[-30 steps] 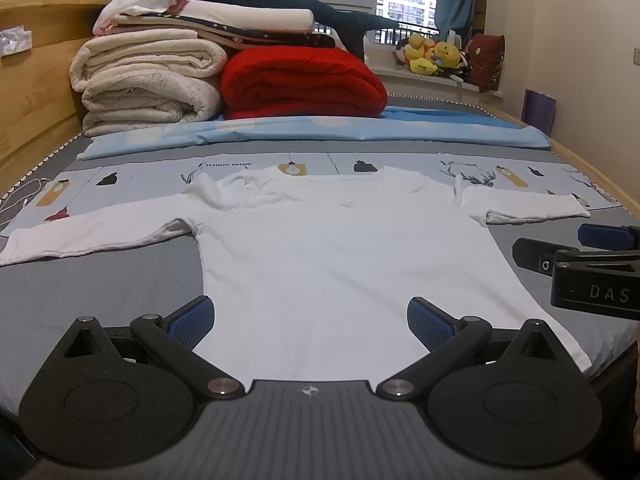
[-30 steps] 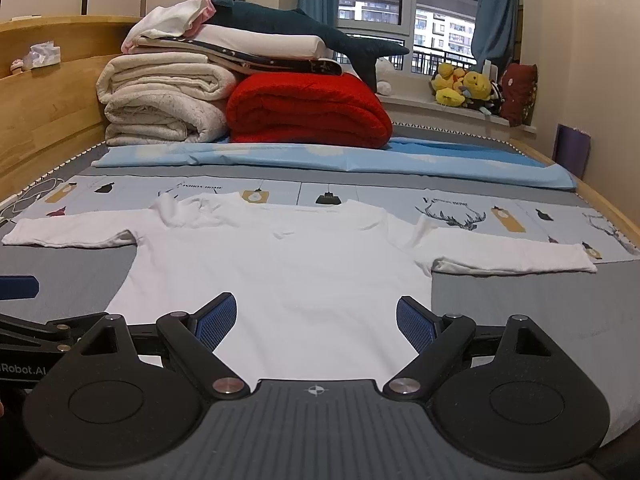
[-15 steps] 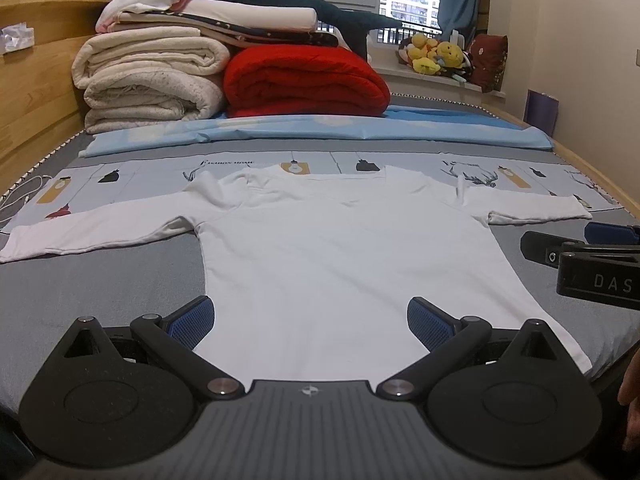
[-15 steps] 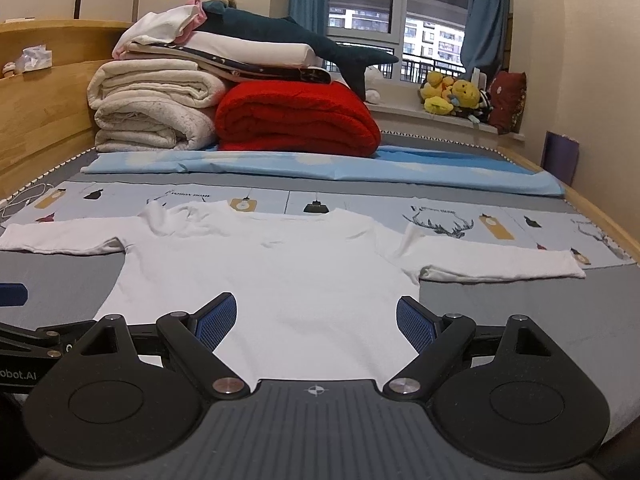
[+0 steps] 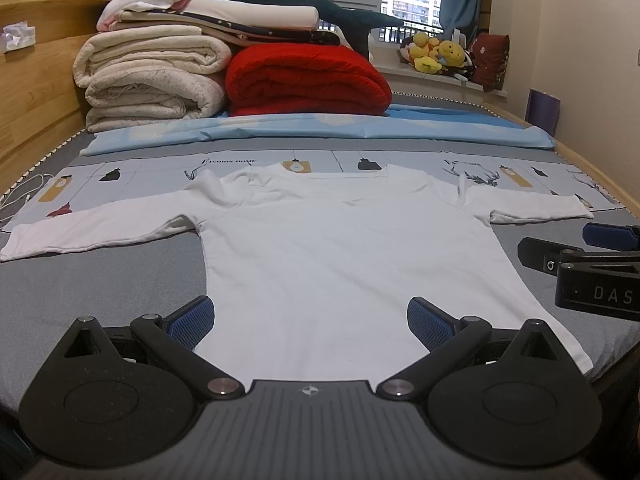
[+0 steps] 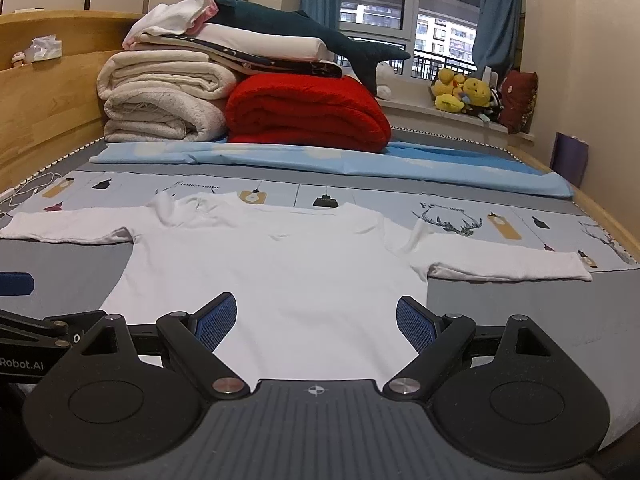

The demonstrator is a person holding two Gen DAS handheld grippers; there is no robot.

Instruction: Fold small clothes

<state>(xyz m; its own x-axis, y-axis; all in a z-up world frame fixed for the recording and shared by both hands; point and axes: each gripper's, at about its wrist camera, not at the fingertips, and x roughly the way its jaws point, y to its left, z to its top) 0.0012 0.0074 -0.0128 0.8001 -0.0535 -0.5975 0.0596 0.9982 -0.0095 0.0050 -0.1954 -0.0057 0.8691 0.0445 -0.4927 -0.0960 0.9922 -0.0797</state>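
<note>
White long-sleeved shirt point(image 5: 340, 248) spread flat on the bed point(image 5: 100, 280), neck toward the far bedding, both sleeves stretched out to the sides, hem nearest the cameras. Lies half on the grey sheet, half on the printed panel with deer and lamp motifs.

Left claw point(image 5: 311, 316) poised low over the hem, blue pads wide apart, nothing between them; left pad at the shirt's left edge, right pad over the cloth. Hard to say whether the pads touch the fabric or hang just above it.

Right claw point(image 6: 316, 318) likewise spread wide and empty, over the lower right part of the shirt, right pad near the side seam. Seen from the left wrist view as a black body at the right edge, just beside the shirt's right side.

At the head of the bed: cream folded blankets point(image 5: 152, 76), touching a red folded quilt point(image 5: 308, 80) on their right, a dark teal plush shark point(image 6: 304, 36) lying across the top. Yellow plush toys point(image 6: 464, 92) on the windowsill. Light blue sheet point(image 5: 320, 130) in front of the pile.
</note>
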